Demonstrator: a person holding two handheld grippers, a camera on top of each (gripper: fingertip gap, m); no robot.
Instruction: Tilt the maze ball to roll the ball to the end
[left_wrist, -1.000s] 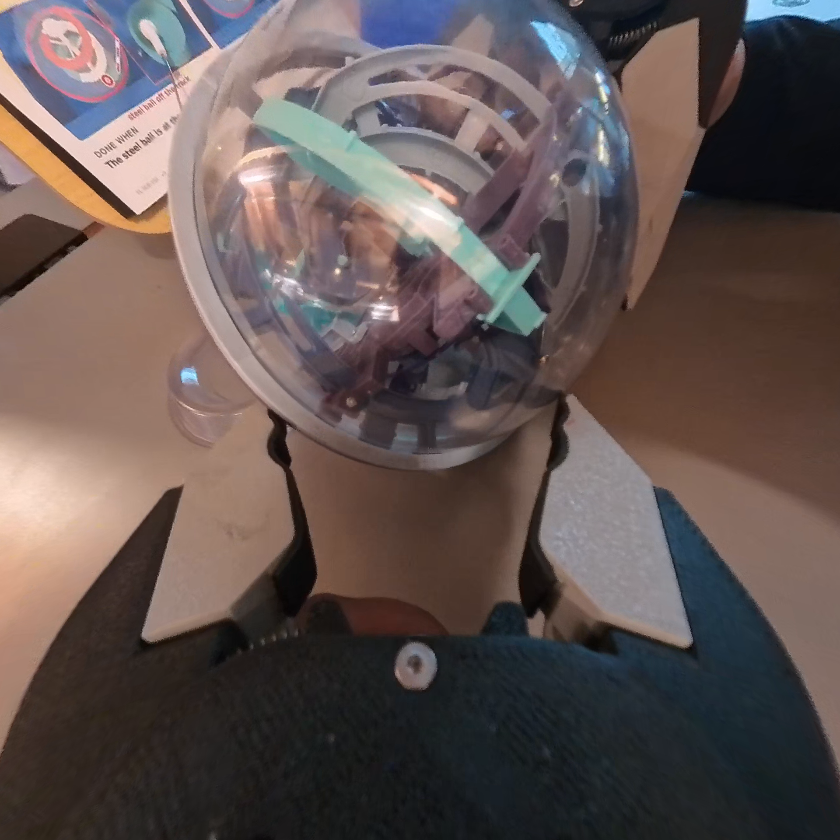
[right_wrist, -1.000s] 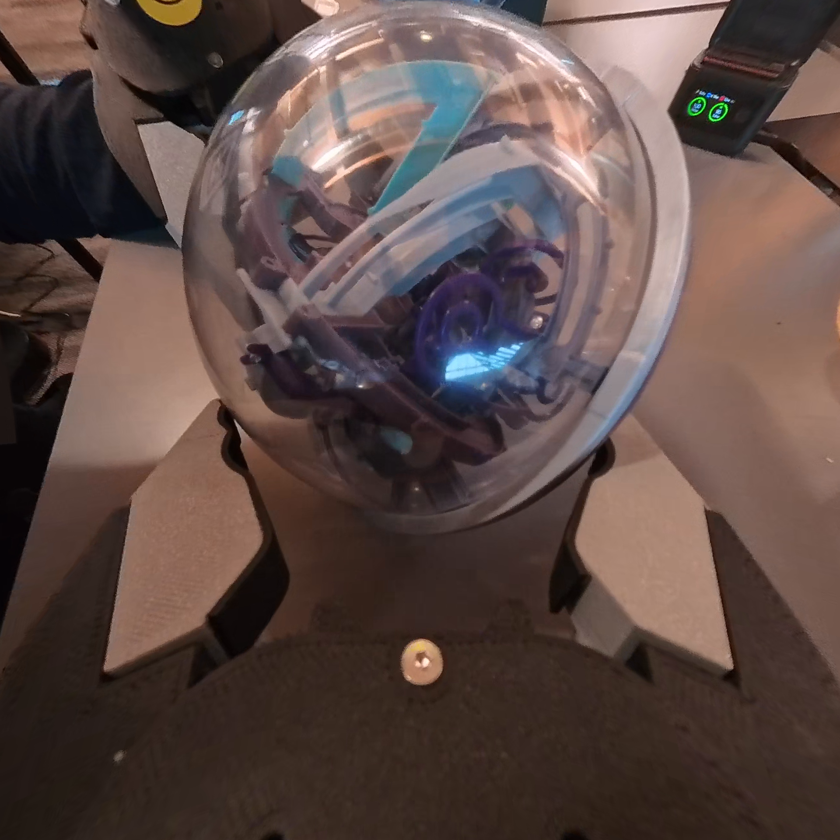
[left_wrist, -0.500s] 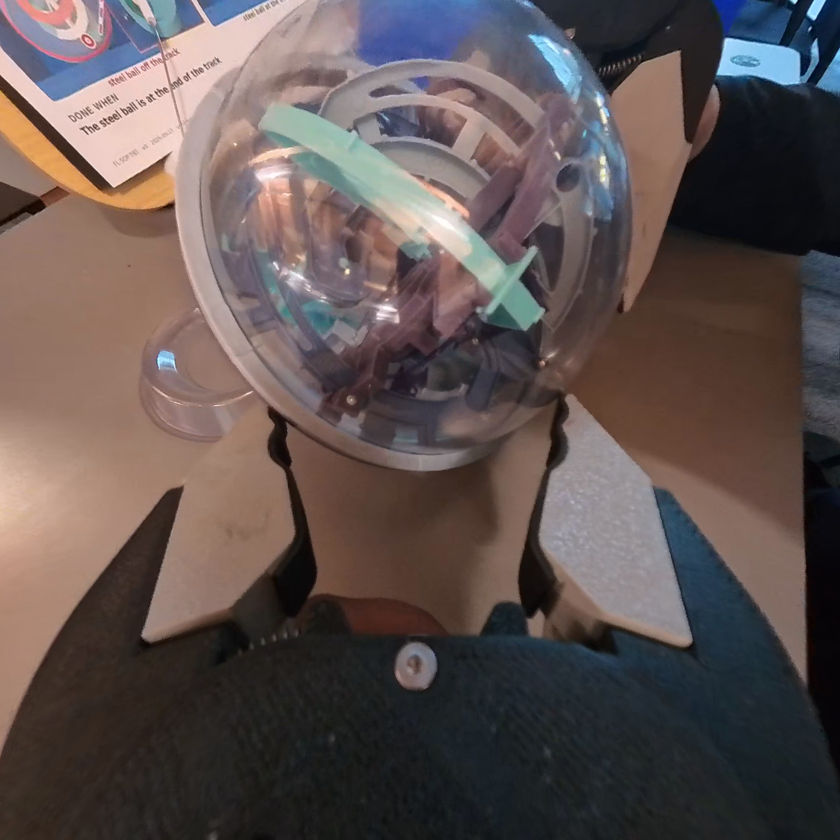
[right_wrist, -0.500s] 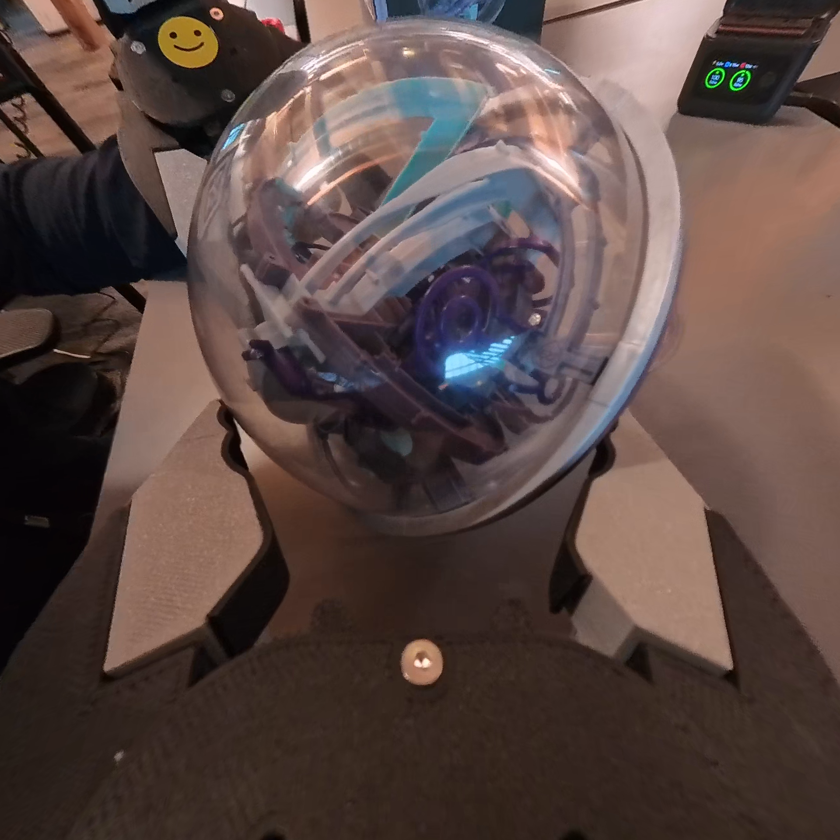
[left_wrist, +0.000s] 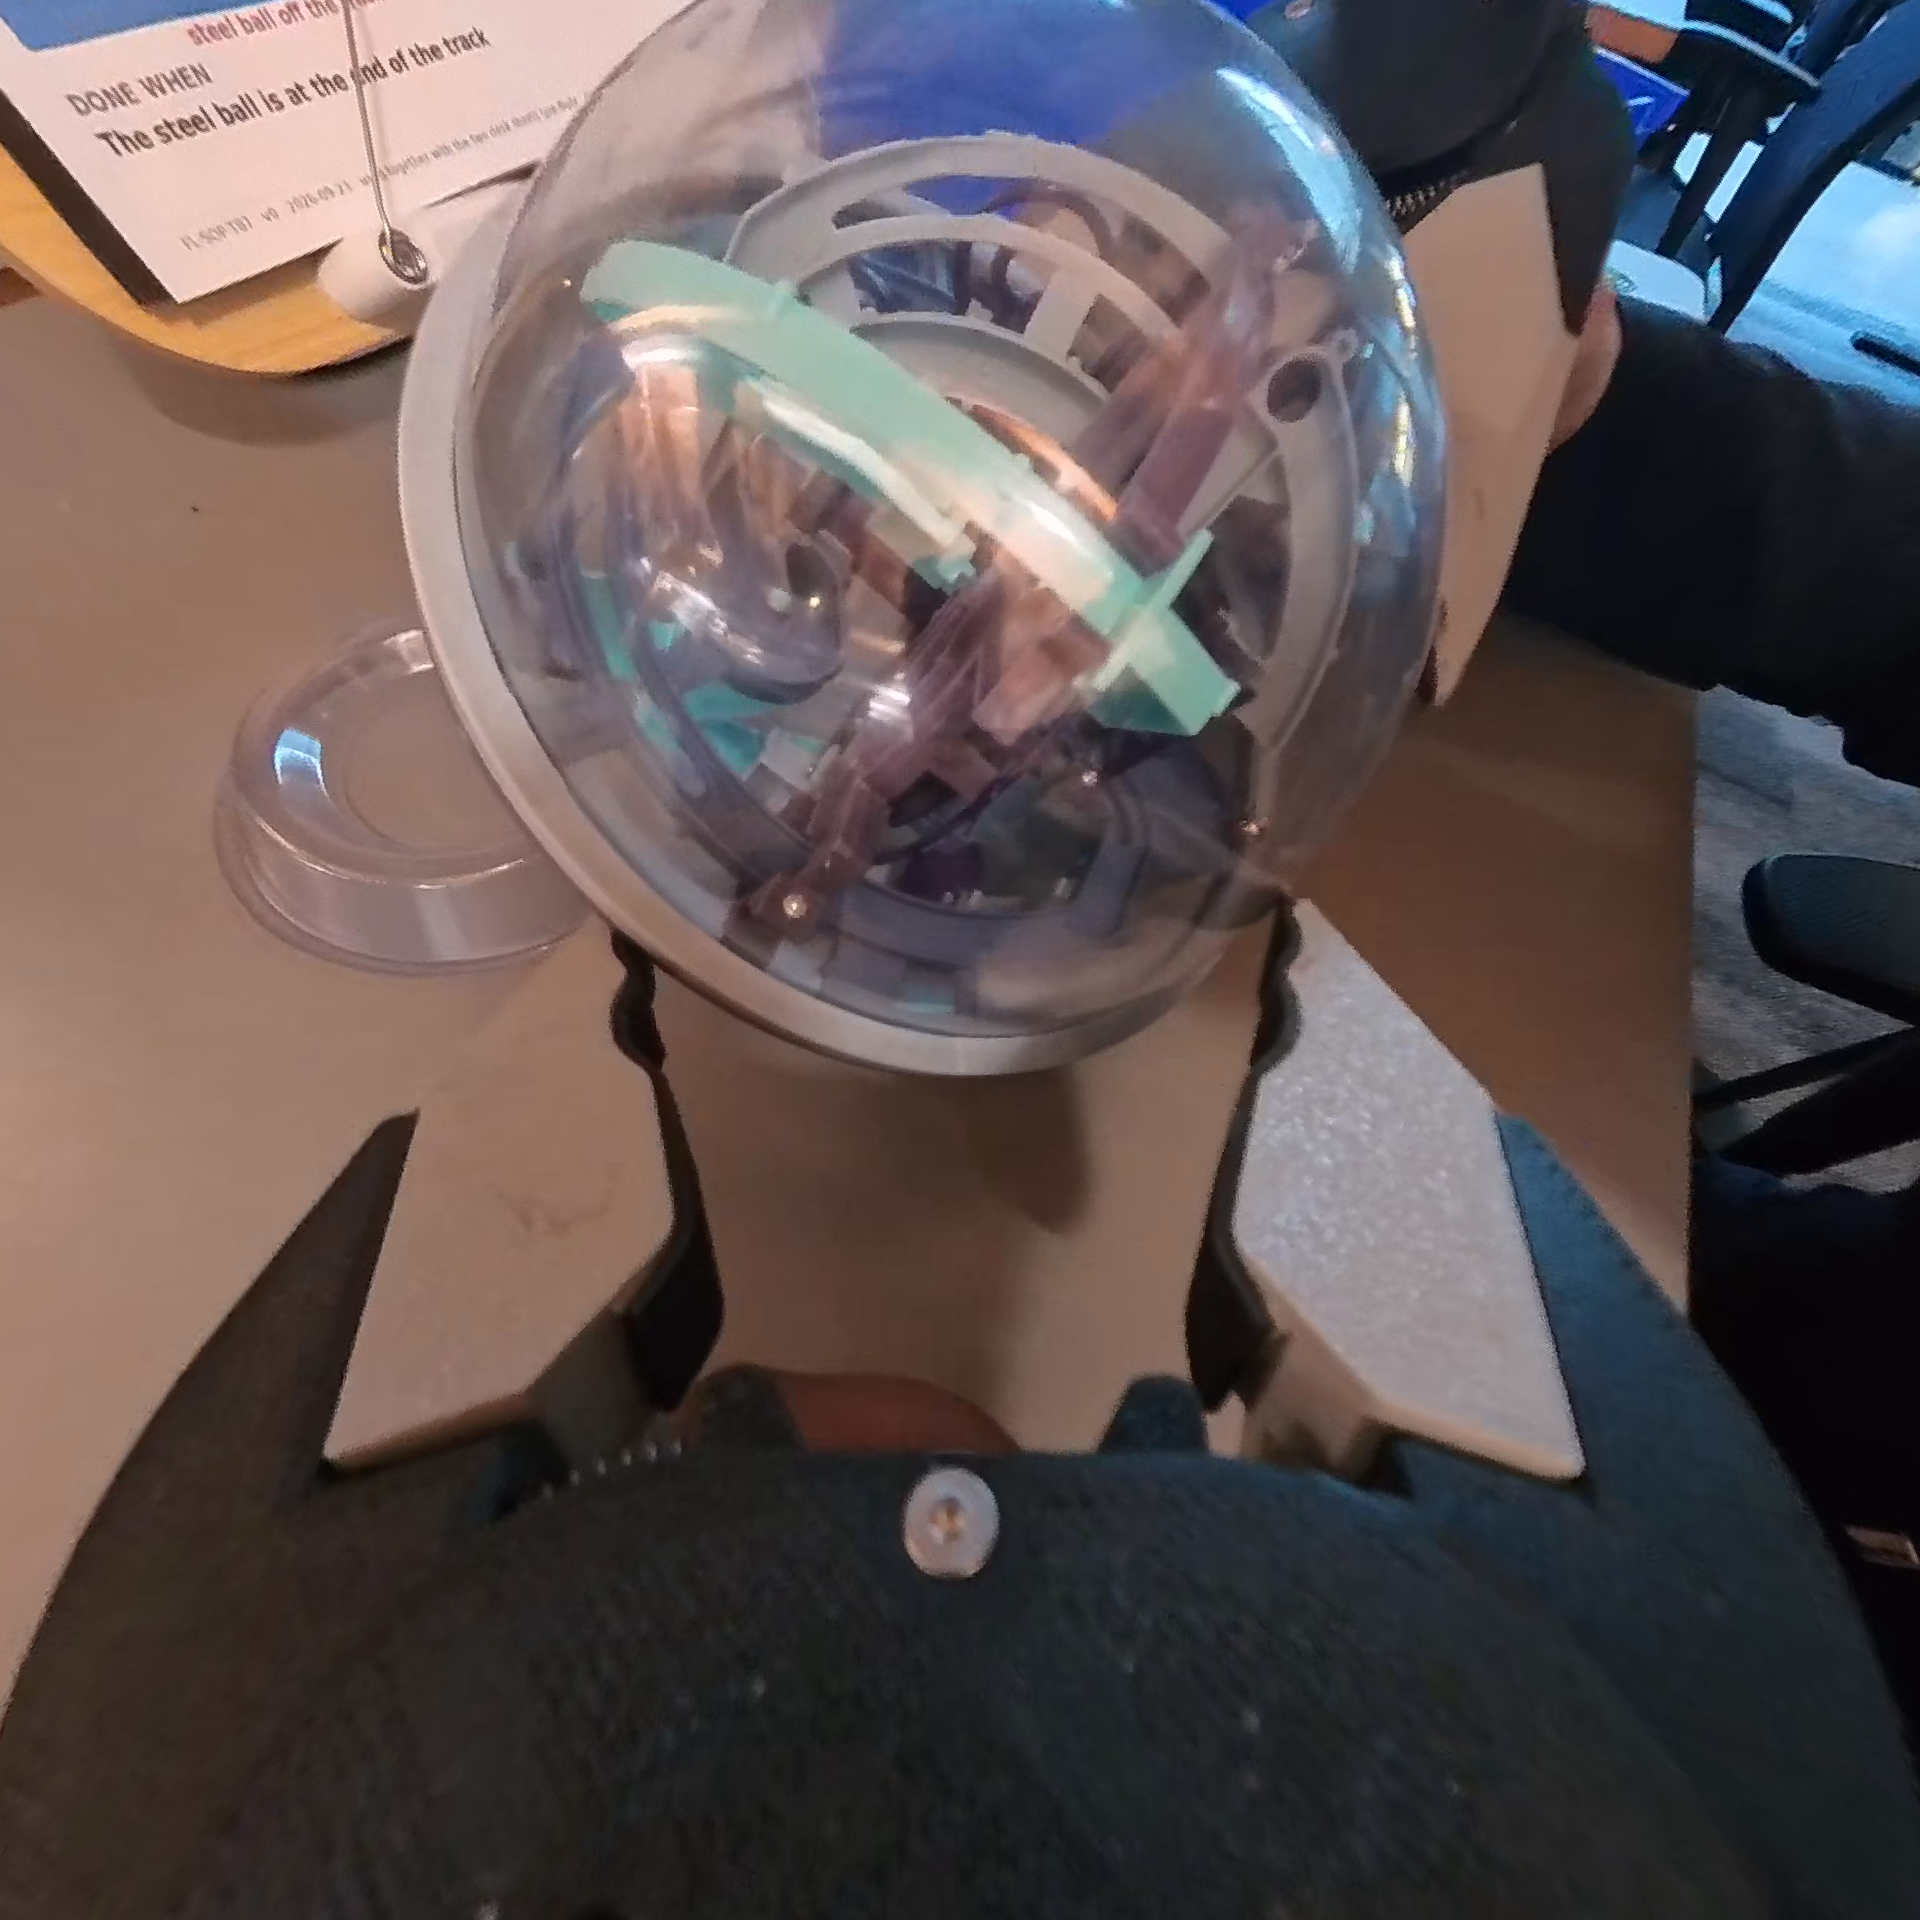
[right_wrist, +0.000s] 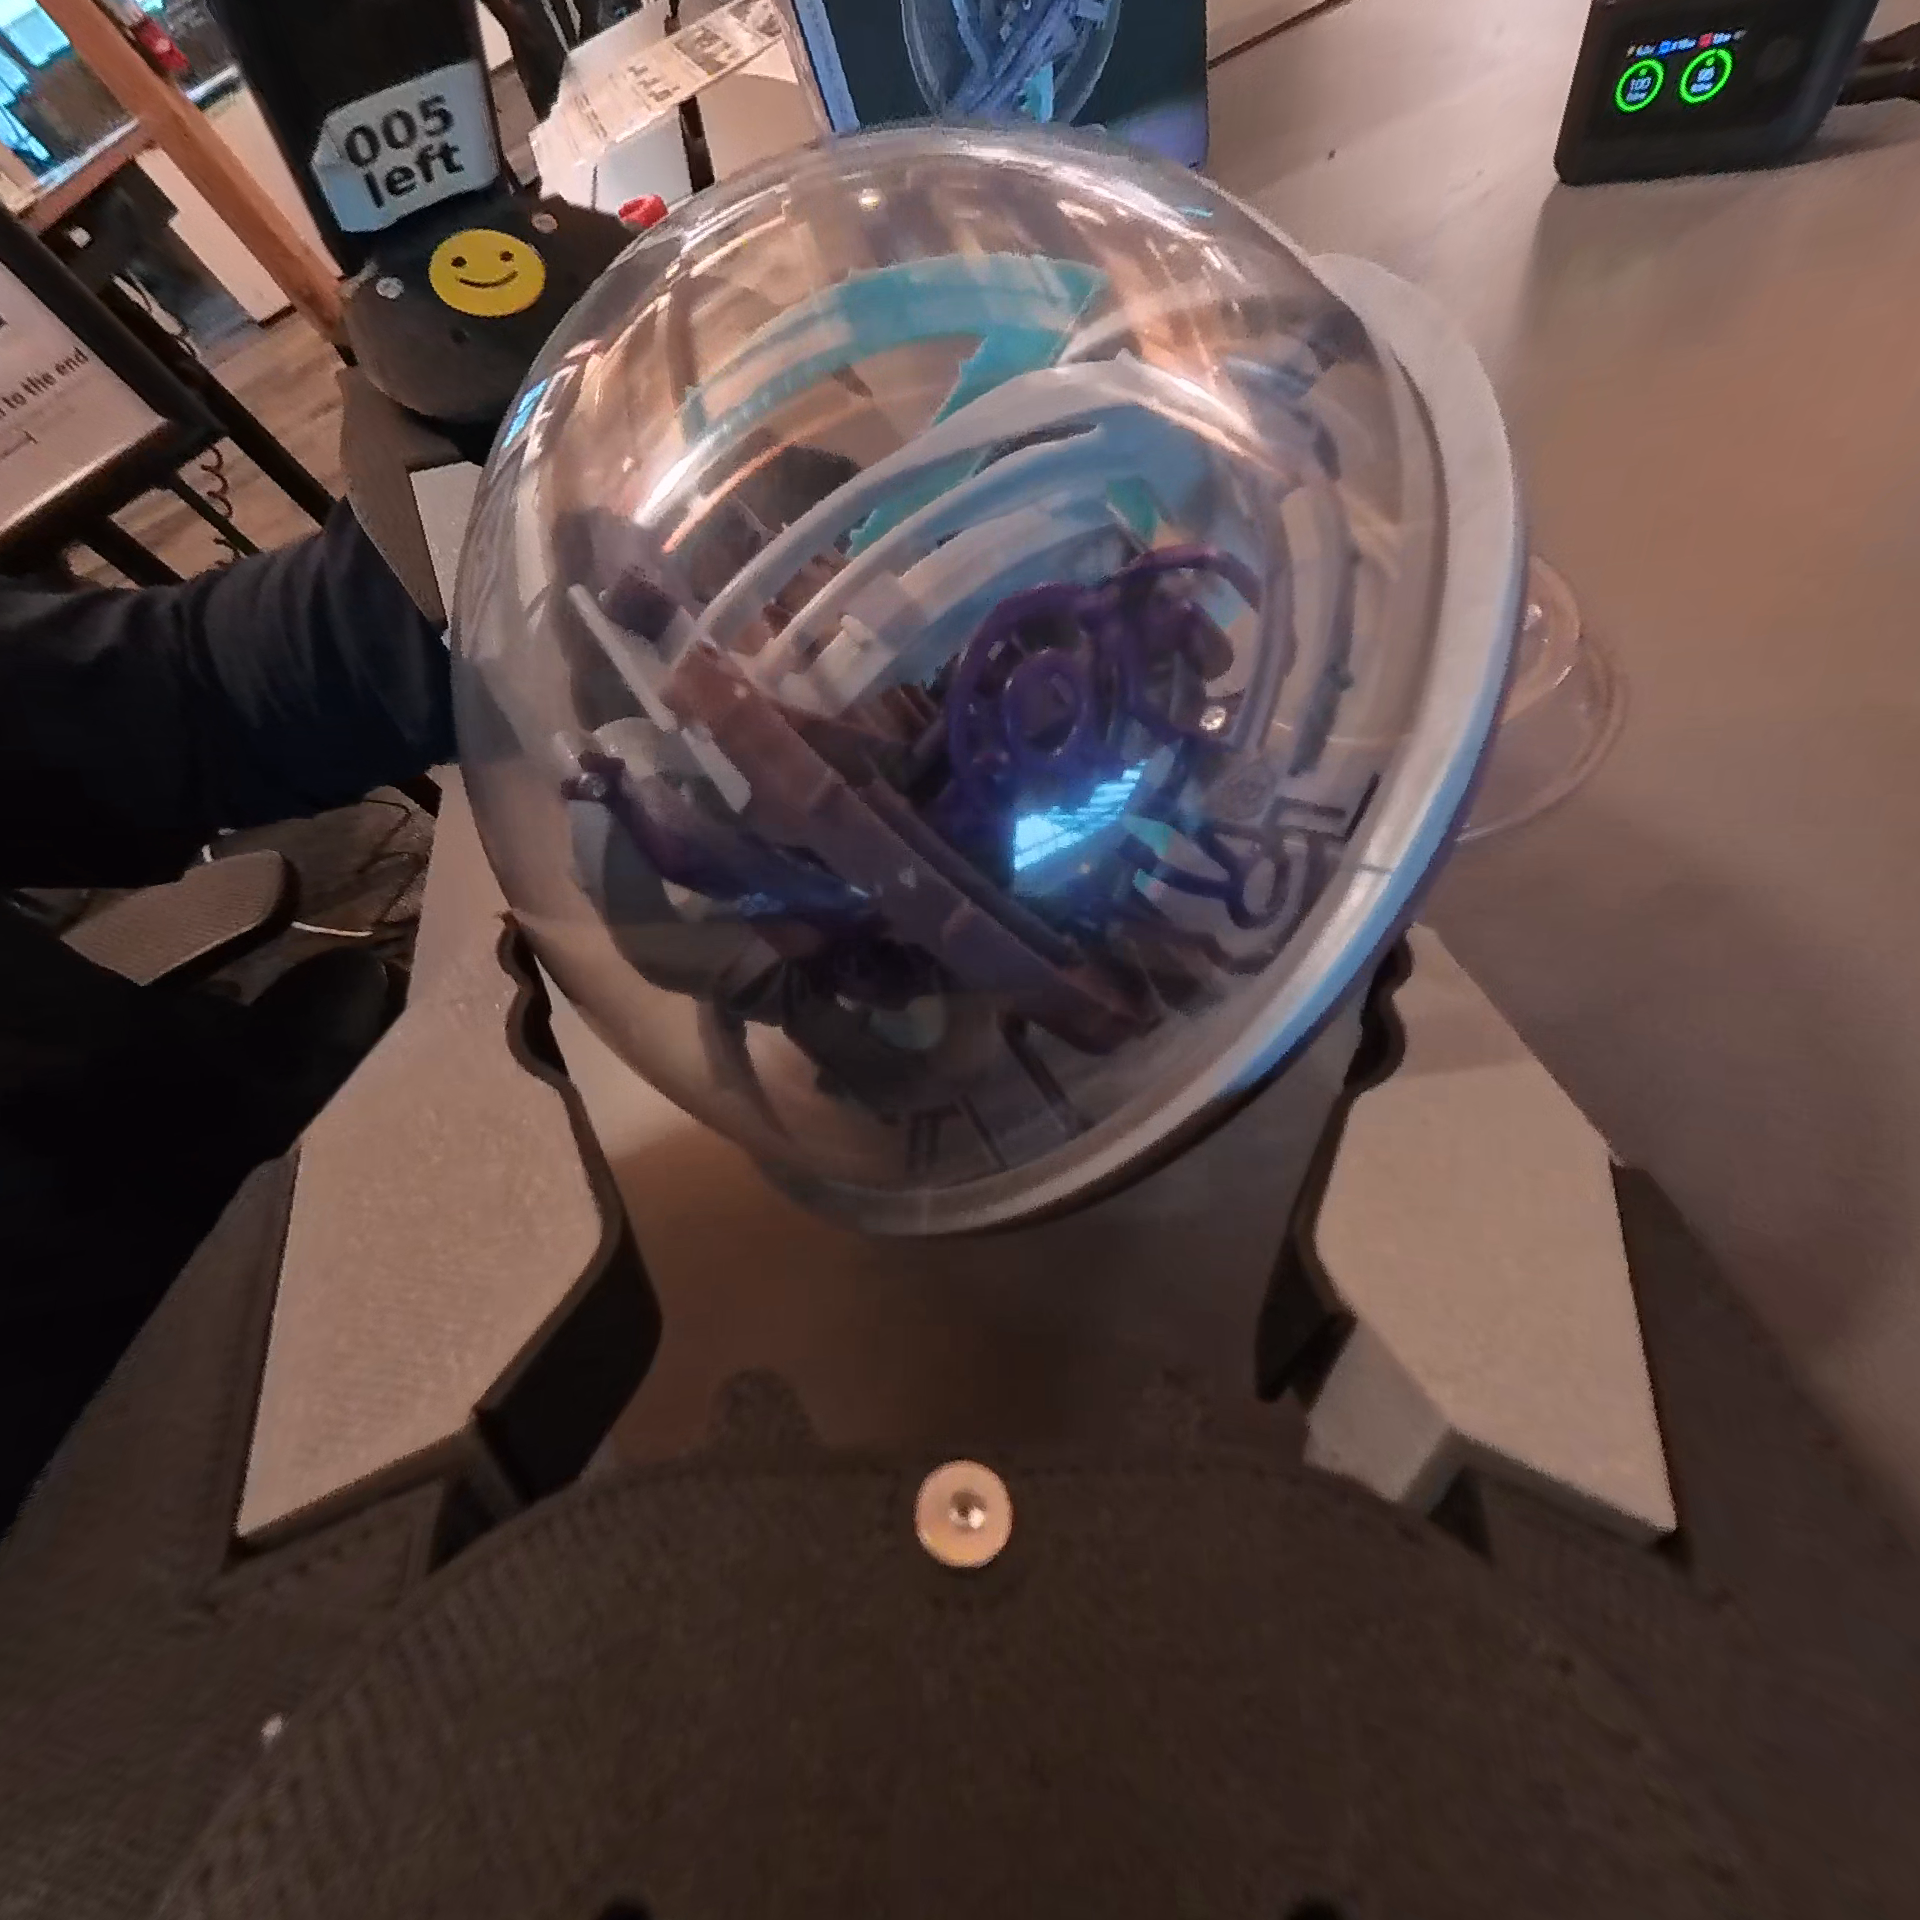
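The maze ball (left_wrist: 935, 540) is a clear sphere with a grey rim and teal, grey and purple tracks inside. It is held off the table between both grippers. My left gripper (left_wrist: 956, 987) is shut on its lower sides, with the rim tilted down to the left. My right gripper (right_wrist: 951, 977) is shut on the opposite side of the ball (right_wrist: 966, 665). The right gripper's finger (left_wrist: 1496, 416) shows behind the ball in the left wrist view. The left gripper (right_wrist: 468, 301), with a yellow sticker, shows behind it in the right wrist view. I cannot pick out the small steel ball.
A clear plastic stand (left_wrist: 384, 831) sits on the beige table to the left below the ball, and also shows in the right wrist view (right_wrist: 1558, 686). An instruction sheet on a wooden board (left_wrist: 260, 135) stands behind. A black device with green rings (right_wrist: 1704, 83) stands far right. The table edge (left_wrist: 1694, 935) is near.
Both grippers have swung together with the ball. In the left view the stand and table slid down into view. In the right view more background shows. The ball stays gripped the same way.
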